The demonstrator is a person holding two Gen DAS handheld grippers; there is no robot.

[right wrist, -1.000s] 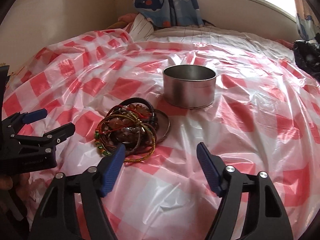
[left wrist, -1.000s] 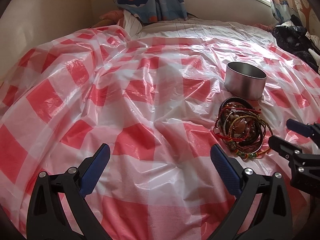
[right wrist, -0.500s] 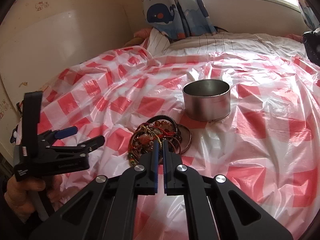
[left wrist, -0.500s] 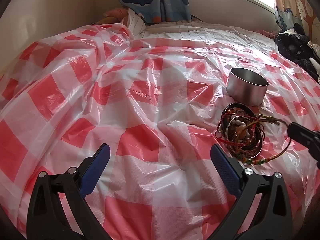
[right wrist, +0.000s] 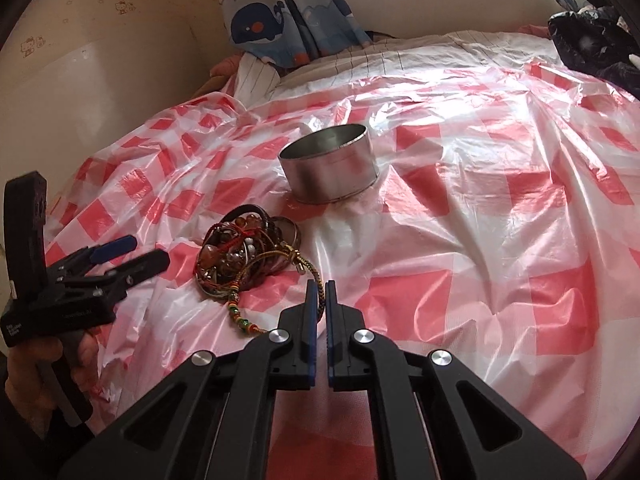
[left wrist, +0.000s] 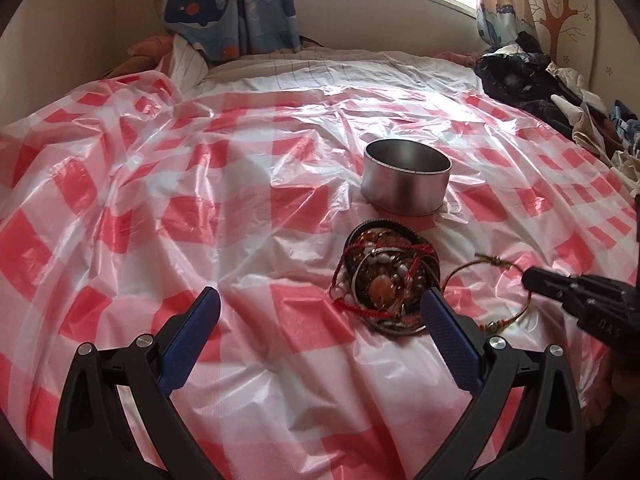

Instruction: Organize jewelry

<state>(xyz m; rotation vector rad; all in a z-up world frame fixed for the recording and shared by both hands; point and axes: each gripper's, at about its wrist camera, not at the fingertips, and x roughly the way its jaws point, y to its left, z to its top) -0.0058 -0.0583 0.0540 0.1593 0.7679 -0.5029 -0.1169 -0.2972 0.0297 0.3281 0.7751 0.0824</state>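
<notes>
A tangled pile of bead and cord bracelets (left wrist: 386,280) (right wrist: 244,248) lies on the red-and-white checked plastic sheet (left wrist: 168,216), just in front of an open round metal tin (left wrist: 406,178) (right wrist: 330,164). My right gripper (right wrist: 319,286) (left wrist: 534,278) is shut on a braided brown cord bracelet (right wrist: 310,270) (left wrist: 490,260). Its loop is drawn out to the right of the pile, and its beaded end (right wrist: 240,316) trails on the sheet. My left gripper (left wrist: 320,316) (right wrist: 134,256) stands open and holds nothing, low over the sheet near the pile's left side.
The sheet covers a bed with a striped cover (left wrist: 332,68) at the far end. A heap of dark clothes (left wrist: 532,80) lies at the far right. A whale-print curtain (left wrist: 224,8) hangs below the window. A hand (right wrist: 24,380) holds the left gripper's handle.
My right gripper went from open to shut on the braided bracelet and drew it out of the pile to the right. My left gripper shifted toward the pile.
</notes>
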